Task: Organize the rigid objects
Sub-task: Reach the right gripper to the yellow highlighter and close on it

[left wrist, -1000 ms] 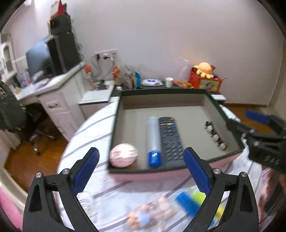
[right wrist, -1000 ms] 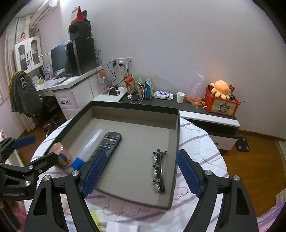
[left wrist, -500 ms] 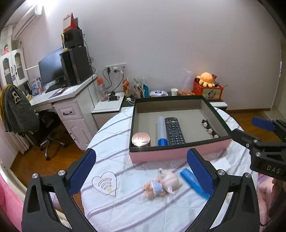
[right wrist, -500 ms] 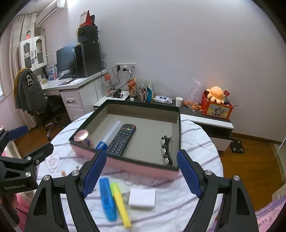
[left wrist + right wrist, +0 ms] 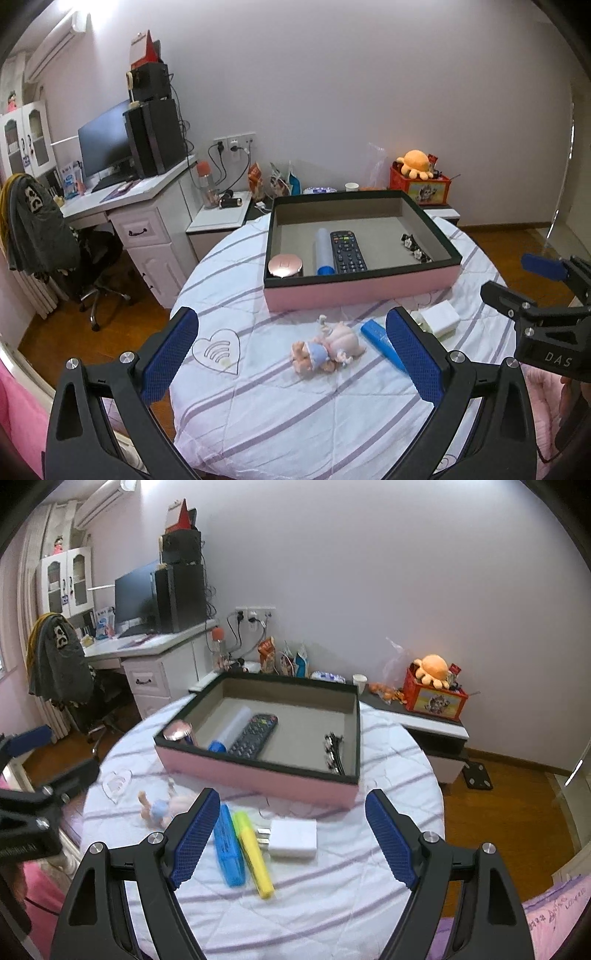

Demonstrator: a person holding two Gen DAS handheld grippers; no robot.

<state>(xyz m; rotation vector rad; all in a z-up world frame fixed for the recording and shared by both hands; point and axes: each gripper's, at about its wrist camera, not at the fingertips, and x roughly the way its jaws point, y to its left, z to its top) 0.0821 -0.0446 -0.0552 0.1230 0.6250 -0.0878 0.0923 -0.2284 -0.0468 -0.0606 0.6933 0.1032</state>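
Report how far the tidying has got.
Done: remote, tube, round compact and hair clip lie in the box. In hand: nothing; both tongs are empty. Left: doll, blue marker, yellow marker, white charger on the table.

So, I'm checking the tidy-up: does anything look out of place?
Yes. The small baby doll, blue marker, yellow highlighter and white charger block lie loose outside the pink box.
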